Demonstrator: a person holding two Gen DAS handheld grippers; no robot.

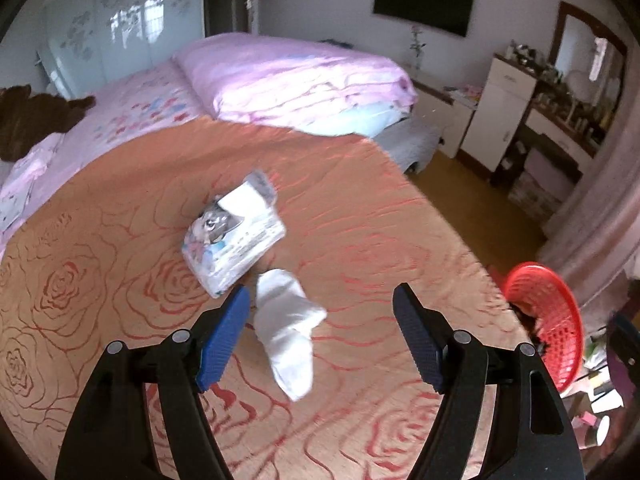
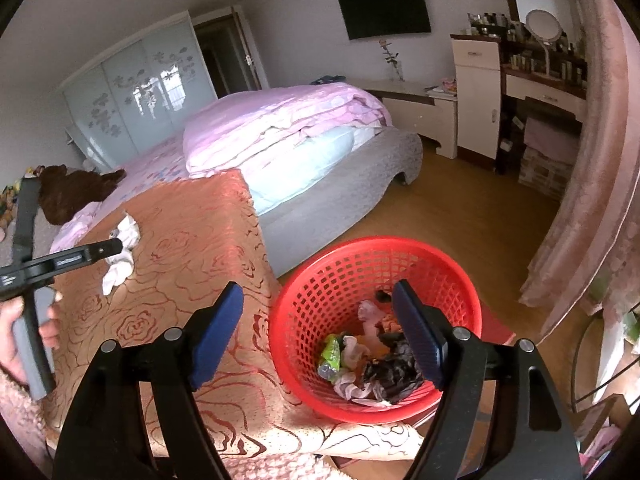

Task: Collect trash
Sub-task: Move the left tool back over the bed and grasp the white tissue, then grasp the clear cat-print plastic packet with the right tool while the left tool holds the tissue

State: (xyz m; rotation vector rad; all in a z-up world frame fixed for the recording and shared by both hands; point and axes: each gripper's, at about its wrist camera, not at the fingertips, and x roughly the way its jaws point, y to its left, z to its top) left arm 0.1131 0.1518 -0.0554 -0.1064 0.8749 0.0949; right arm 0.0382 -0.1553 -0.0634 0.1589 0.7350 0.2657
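A white crumpled wad point(image 1: 288, 328) lies on the orange rose-patterned tablecloth point(image 1: 120, 280), just in front of an opened tissue pack point(image 1: 232, 236). My left gripper point(image 1: 322, 292) hovers over the wad, open, with the wad near its left finger and nothing held. In the right wrist view my right gripper point(image 2: 318, 292) stands open and empty above the red mesh basket point(image 2: 460, 280). Inside the basket lie a green wrapper point(image 2: 332, 350), a black bag point(image 2: 394, 372) and pale tissues. The left gripper point(image 2: 108, 249) shows at the left, held by a hand point(image 2: 16, 344), pointing at the wad point(image 2: 118, 270).
The basket point(image 1: 552, 320) sits off the table's right edge above wooden floor point(image 2: 460, 208). Beyond the table stands a bed with pink bedding point(image 1: 288, 76). A dressing table point(image 2: 540, 92) and a pink curtain point(image 2: 600, 200) are on the right.
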